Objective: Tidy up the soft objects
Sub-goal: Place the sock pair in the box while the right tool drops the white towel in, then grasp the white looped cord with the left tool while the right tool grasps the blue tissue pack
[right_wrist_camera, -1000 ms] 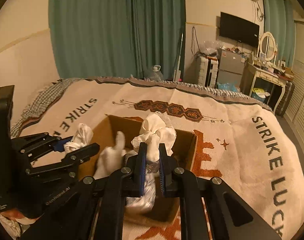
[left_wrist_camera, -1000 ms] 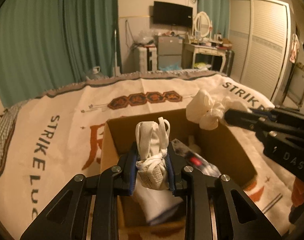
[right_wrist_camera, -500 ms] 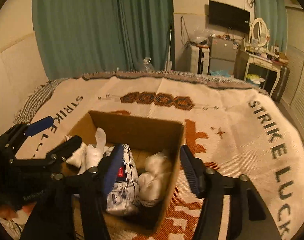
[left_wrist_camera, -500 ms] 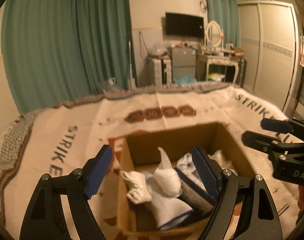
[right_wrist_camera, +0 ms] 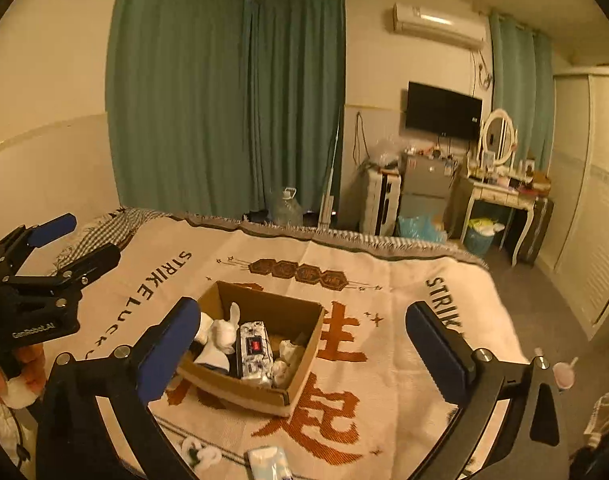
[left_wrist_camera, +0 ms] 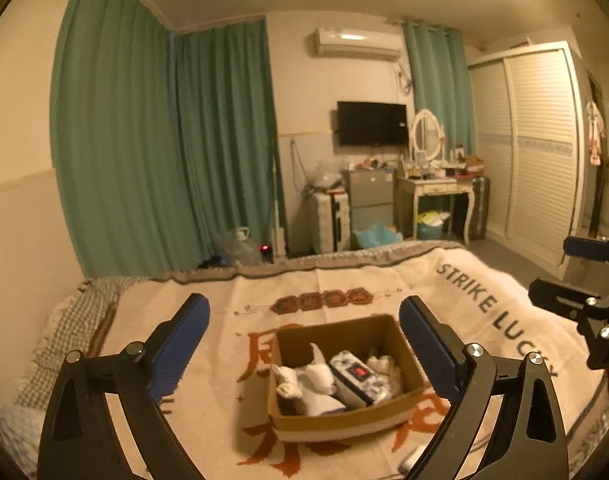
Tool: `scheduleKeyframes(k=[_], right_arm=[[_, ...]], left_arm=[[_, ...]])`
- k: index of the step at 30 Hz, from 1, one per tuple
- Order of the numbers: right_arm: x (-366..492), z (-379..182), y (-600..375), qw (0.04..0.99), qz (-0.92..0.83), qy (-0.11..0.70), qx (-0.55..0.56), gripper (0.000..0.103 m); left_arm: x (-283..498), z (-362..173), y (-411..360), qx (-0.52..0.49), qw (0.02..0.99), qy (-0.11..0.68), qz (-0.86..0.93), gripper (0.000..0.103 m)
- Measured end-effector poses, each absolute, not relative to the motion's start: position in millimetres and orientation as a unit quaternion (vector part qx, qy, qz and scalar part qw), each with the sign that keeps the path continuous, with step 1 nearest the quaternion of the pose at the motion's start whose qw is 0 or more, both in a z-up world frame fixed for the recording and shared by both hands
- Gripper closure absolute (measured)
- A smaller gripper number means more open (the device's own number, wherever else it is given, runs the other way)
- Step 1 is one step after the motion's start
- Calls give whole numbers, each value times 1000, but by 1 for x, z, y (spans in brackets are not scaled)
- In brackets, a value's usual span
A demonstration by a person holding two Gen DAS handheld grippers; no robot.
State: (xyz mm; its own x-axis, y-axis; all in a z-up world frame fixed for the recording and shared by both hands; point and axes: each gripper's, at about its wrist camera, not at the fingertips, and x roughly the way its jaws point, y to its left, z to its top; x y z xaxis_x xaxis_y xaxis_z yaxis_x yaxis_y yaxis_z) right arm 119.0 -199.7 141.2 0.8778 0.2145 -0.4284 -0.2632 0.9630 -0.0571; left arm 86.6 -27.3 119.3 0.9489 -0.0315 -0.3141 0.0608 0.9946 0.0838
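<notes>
An open cardboard box (left_wrist_camera: 344,424) (right_wrist_camera: 300,364) sits on the bed's cream blanket. Inside lie white rolled socks (left_wrist_camera: 320,376) (right_wrist_camera: 222,330), a patterned tissue pack (left_wrist_camera: 358,378) (right_wrist_camera: 254,350) and crumpled white cloth (left_wrist_camera: 384,364) (right_wrist_camera: 284,354). My left gripper (left_wrist_camera: 304,340) is open and empty, raised above and behind the box; it also shows in the right wrist view (right_wrist_camera: 70,240). My right gripper (right_wrist_camera: 300,344) is open and empty, raised above the box; it also shows in the left wrist view (left_wrist_camera: 556,272). A sock pair (right_wrist_camera: 202,454) and a tissue pack (right_wrist_camera: 270,462) lie on the blanket in front of the box.
The blanket (right_wrist_camera: 404,320) with "STRIKE LUCKY" lettering covers the bed. A checked cloth (left_wrist_camera: 76,320) lies at its left edge. Beyond the bed stand green curtains, a water jug (right_wrist_camera: 288,206), a small fridge, a dressing table (left_wrist_camera: 436,192) and a wardrobe.
Both grippers let go of their white sock bundles into the box, opened wide, and pulled up and back away from it.
</notes>
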Motion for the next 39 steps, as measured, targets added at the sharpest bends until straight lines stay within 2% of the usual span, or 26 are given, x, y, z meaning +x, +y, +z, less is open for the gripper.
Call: scheduleKeyframes(k=[7,19,26,28,30,31,33,39], right_arm=[[90,110,-199,959,122,236,-94,0],[113,-63,-198,913,137,376,-80,0],[121,-126,-179,887,153,426,-96,0],[130,-136,-176,877,153,445,-95,6],[138,-148,-174,863,157,471,-92,24],[141,-152,-173,856,161,483,-89,27],[143,-158,-171,848,167,495,-91,48],[133,-141,-181,873,150,457,-79,49]], left_arm=[[71,83,-40,48,979,198,-7,6],[77,-72,-36,-14,941,339,7,6],[76,-106,-31,-19,924,381,14,6],[77,-112,-28,-18,918,395,16,6],[78,-118,-27,-25,912,409,10,6],[77,-120,-28,-32,909,415,2,6],[76,-122,-31,-36,906,423,-14,7],[75,-135,-46,-5,900,434,-39,7]])
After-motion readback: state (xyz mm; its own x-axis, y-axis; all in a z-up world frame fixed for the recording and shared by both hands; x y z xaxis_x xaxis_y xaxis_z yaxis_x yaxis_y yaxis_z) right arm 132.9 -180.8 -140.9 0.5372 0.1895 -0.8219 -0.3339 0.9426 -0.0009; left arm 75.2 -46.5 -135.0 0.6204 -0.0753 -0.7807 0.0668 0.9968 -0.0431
